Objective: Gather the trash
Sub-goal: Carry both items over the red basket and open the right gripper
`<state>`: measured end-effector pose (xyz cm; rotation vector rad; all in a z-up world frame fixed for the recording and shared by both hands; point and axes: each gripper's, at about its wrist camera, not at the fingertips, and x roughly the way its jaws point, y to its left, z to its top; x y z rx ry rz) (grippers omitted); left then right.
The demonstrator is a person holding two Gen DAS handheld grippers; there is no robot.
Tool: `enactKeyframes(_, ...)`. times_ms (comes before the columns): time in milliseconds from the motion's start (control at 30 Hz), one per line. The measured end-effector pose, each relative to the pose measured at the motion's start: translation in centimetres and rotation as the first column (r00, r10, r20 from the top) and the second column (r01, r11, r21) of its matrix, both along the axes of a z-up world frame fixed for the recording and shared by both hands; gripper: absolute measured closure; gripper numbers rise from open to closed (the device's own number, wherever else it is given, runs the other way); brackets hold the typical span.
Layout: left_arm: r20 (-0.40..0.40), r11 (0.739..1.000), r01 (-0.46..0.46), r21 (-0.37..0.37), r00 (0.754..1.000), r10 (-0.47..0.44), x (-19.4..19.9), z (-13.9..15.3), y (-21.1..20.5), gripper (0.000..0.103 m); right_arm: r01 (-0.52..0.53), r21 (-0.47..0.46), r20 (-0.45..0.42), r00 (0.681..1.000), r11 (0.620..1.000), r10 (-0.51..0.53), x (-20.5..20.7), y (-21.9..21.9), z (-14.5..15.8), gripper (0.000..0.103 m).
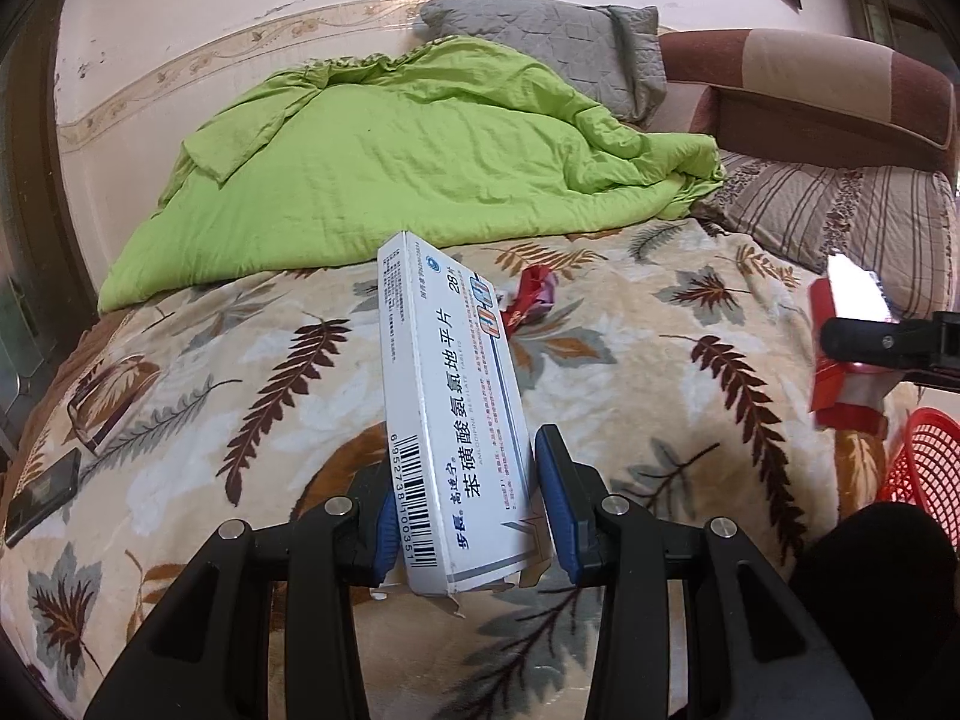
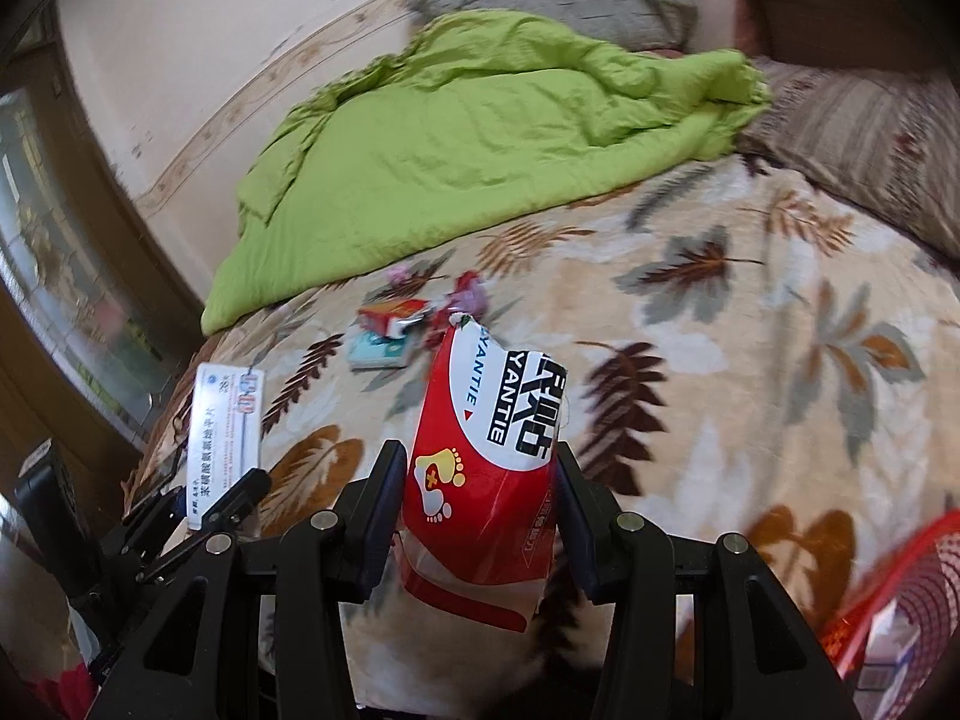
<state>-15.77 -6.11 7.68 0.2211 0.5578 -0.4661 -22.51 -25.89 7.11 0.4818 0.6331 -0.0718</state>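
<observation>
My left gripper (image 1: pixel 468 504) is shut on a long white medicine box (image 1: pixel 450 408), which sticks up and away over the bed. My right gripper (image 2: pixel 480 498) is shut on a torn red and white packet (image 2: pixel 486 468) with a foot drawing. In the left wrist view the same packet (image 1: pixel 840 384) shows at the right edge. On the leaf-pattern blanket (image 2: pixel 720 360) lie a small red box (image 2: pixel 393 315), a teal packet (image 2: pixel 381 354), a pink wrapper (image 2: pixel 399 273) and a red-purple wrapper (image 2: pixel 468 294). That last wrapper (image 1: pixel 531 300) lies just behind the white box.
A red mesh basket (image 2: pixel 900 600) stands at the lower right, beside the bed, with some boxes inside. A green quilt (image 1: pixel 390 168) and pillows (image 1: pixel 540 42) fill the far side. A dark phone (image 1: pixel 42 498) and glasses (image 1: pixel 102 402) lie at the blanket's left edge.
</observation>
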Motion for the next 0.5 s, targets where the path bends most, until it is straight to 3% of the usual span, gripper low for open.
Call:
enactKeyframes(267, 0.029, 0.992, 0.121, -0.035, 0.992, -0.120, -2.9, 2.6, -2.8, 0.064, 0.150, 0.006, 0.015, 0.989, 0.989, -0.150, -6.1, -5.3, 1.7, 0.051)
enactKeyframes(433, 0.025, 0.961, 0.270, -0.057, 0.963, -0.269, -5.2, 4.6, -6.3, 0.064, 0.249, -0.007, 0.013, 0.968, 0.968, -0.249, -10.7, -8.6, 2.8, 0.051)
enactKeyframes(500, 0.008, 0.937, 0.341, -0.068, 0.940, -0.342, -6.1, 5.3, -8.1, 0.064, 0.295, -0.016, 0.009, 0.956, 0.955, -0.295, -12.9, -10.0, 3.2, 0.051)
